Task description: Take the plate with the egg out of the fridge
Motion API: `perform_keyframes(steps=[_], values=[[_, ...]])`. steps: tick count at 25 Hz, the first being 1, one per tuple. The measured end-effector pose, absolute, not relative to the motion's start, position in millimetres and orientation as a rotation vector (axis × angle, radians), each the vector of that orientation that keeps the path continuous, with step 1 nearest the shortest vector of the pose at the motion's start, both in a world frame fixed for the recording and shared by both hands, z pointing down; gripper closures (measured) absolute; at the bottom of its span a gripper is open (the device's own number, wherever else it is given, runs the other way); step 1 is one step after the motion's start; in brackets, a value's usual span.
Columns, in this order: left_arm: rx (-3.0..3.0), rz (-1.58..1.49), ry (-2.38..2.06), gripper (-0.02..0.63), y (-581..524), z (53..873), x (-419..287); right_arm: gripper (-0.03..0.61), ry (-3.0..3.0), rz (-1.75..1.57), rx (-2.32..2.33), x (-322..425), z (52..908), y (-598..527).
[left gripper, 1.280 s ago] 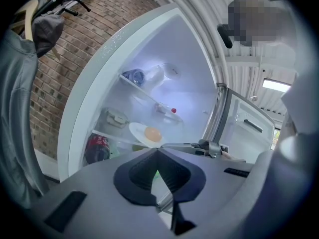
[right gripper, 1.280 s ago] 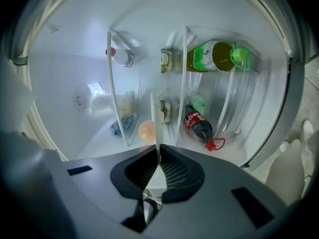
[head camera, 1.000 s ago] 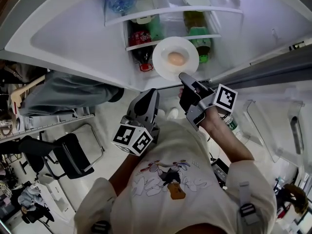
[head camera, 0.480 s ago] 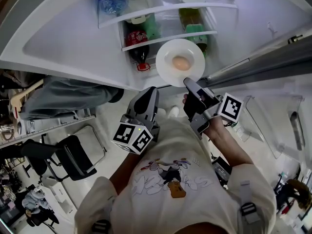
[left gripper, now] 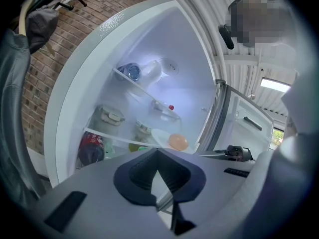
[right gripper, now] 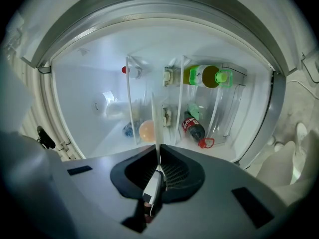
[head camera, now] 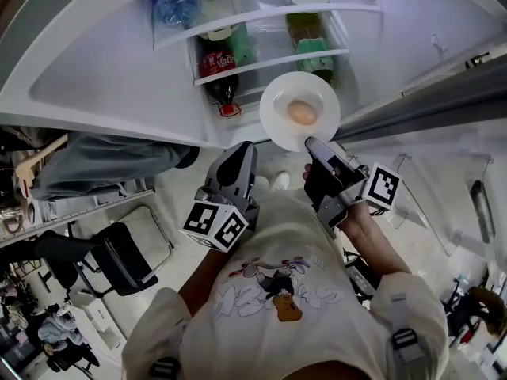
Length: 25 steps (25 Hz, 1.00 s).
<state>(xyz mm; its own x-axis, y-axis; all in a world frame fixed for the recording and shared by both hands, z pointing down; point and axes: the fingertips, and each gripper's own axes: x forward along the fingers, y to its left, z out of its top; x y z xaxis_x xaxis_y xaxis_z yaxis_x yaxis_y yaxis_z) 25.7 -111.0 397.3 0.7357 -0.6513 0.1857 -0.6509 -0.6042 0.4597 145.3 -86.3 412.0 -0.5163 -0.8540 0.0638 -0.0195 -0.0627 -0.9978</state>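
A white plate (head camera: 299,93) with a tan egg (head camera: 302,112) on it hangs in the air in front of the open fridge (head camera: 103,62), just below its shelves. My right gripper (head camera: 311,143) is shut on the plate's near rim. In the right gripper view the plate (right gripper: 153,118) shows edge-on between the jaws of the right gripper (right gripper: 158,168), with the egg (right gripper: 147,131) on its left side. My left gripper (head camera: 242,150) hangs to the plate's left, shut and holding nothing. The left gripper view shows the plate (left gripper: 160,136) and the egg (left gripper: 178,142) beyond the left gripper (left gripper: 162,183).
Fridge shelves hold a cola bottle (head camera: 224,74), a green bottle (head camera: 313,50) and a water bottle (head camera: 174,2). The open fridge door (head camera: 444,204) with clear bins stands at the right. A grey garment (head camera: 103,161) and a black chair (head camera: 119,252) are at the left.
The right gripper has carried the plate with the egg to the right and closer to me, away from the shelves. The left gripper has barely moved.
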Motion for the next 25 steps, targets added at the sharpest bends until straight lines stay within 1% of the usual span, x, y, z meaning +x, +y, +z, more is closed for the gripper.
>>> perform_keyframes(steps=[25], values=[[2.429,0.008,-0.976,0.620,-115.6,399.7,28.5,0.554,1.559,-1.663,-0.944,145.5,414.0,-87.2]])
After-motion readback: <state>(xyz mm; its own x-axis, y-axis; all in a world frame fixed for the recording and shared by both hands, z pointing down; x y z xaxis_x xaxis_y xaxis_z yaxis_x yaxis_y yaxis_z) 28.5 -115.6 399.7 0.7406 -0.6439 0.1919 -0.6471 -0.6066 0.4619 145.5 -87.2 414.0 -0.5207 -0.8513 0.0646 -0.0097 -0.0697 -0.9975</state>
